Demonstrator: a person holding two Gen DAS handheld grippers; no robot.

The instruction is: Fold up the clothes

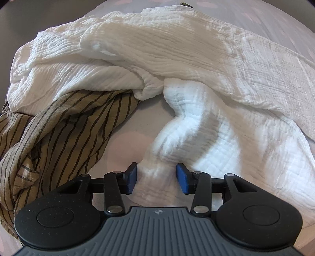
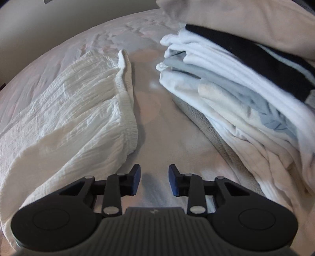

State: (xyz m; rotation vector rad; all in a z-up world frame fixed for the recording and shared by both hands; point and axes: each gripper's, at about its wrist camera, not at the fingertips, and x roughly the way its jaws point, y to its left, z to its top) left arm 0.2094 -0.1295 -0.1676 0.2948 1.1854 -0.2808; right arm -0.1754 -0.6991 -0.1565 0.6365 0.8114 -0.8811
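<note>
A white crinkled garment (image 1: 177, 59) lies rumpled across the bed. One bunched strip of it runs down between the blue pads (image 1: 131, 180) of my left gripper (image 1: 157, 179). Its jaws stand apart around the strip, and I see no firm pinch. In the right wrist view the same white garment (image 2: 78, 102) lies at the left, its elastic waistband edge (image 2: 128, 98) facing the middle. My right gripper (image 2: 154, 182) is open just above the bare sheet (image 2: 157, 122), right of that garment's lower edge, with nothing between its fingers.
A tan garment with dark stripes (image 1: 59, 128) lies heaped at the left, partly under the white one. A stack of folded white, grey and black clothes (image 2: 236, 82) fills the right side. A beige cloth or pillow (image 2: 246, 15) rests behind it. A strip of sheet separates garment and stack.
</note>
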